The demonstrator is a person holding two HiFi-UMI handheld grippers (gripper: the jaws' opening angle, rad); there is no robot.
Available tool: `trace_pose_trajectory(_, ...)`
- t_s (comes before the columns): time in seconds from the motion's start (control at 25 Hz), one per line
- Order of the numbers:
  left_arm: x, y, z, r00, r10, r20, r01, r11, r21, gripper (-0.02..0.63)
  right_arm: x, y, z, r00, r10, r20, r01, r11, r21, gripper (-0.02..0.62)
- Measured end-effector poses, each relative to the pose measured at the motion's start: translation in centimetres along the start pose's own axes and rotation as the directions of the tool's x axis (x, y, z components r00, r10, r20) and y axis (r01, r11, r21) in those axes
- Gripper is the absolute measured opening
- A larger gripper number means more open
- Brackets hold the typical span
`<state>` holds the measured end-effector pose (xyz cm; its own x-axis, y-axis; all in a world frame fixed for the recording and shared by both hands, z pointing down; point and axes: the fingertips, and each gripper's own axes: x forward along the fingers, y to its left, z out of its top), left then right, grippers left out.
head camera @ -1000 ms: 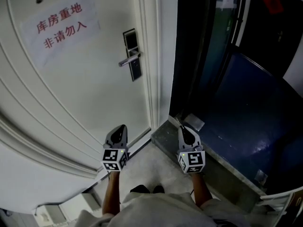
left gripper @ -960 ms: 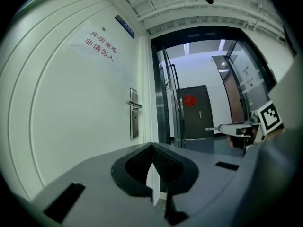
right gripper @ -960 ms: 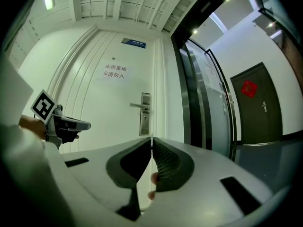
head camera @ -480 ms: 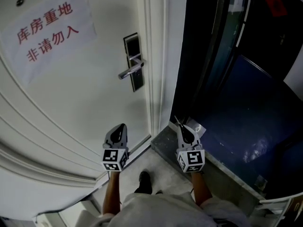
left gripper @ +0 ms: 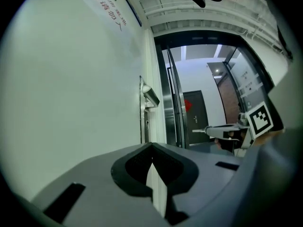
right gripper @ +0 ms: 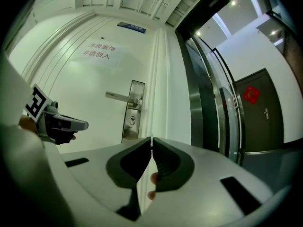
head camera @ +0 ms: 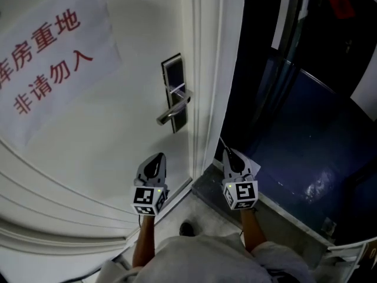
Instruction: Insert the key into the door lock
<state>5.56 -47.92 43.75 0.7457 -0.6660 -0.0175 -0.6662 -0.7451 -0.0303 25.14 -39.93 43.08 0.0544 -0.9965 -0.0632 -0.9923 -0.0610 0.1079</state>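
Observation:
The white door (head camera: pixel 112 128) carries a silver lock plate (head camera: pixel 175 93) with a lever handle (head camera: pixel 174 112). In the right gripper view the plate (right gripper: pixel 134 110) shows a keyhole (right gripper: pixel 131 120) below the handle (right gripper: pixel 120 97). My right gripper (head camera: pixel 230 153) is shut on a thin key (head camera: pixel 222 142) that sticks out ahead of its tips, seen edge-on at the jaw tips (right gripper: pixel 151 142). It is to the right of the door edge, well short of the lock. My left gripper (head camera: pixel 158 157) is shut and empty, close to the door below the handle.
A paper sign with red characters (head camera: pixel 41 58) hangs on the door at upper left. To the right lie a dark glass frame (head camera: pixel 283 46) and a dark blue floor (head camera: pixel 306 152) beyond a stone threshold (head camera: pixel 283 217). A far door with a red tag (right gripper: pixel 258 110) stands across the corridor.
Both grippers have moved forward toward the door. The lock plate and handle now look larger and nearer, and the sign has slid off to the left.

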Motion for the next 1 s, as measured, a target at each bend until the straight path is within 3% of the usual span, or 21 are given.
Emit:
trace_pose_trajectory(0.28, 2.2, 1.6, -0.2, 0.998, -0.066, 0.009, 0.066, 0.998, 0.001, 0.017, 4.0, 0.6, 0.0, 0.999, -0.036, 0.007, 0.036, 0.999, -0.010, 0.031)
trace_pose_trajectory(0.52, 3.4, 2.7, -1.0, 0.998, -0.056, 0.001, 0.055, 0.998, 0.006, 0.017, 5.8, 0.6, -0.7, 1.000, -0.025, -0.006, 0.025, 0.999, -0.023, 0.031)
trace_pose_trajectory(0.76, 4.1, 3.2, -1.4, 1.000, 0.005, -0.011, -0.005, 1.000, 0.007, 0.017, 7.4, -0.1, -0.9, 0.999, 0.033, 0.002, -0.032, 0.999, -0.018, 0.031)
trace_pose_trajectory(1.0, 4.5, 3.1, -0.9, 0.993, 0.122, -0.011, -0.122, 0.993, -0.002, 0.017, 8.7, -1.3, -0.5, 0.990, 0.144, 0.008, -0.144, 0.989, -0.030, 0.031)
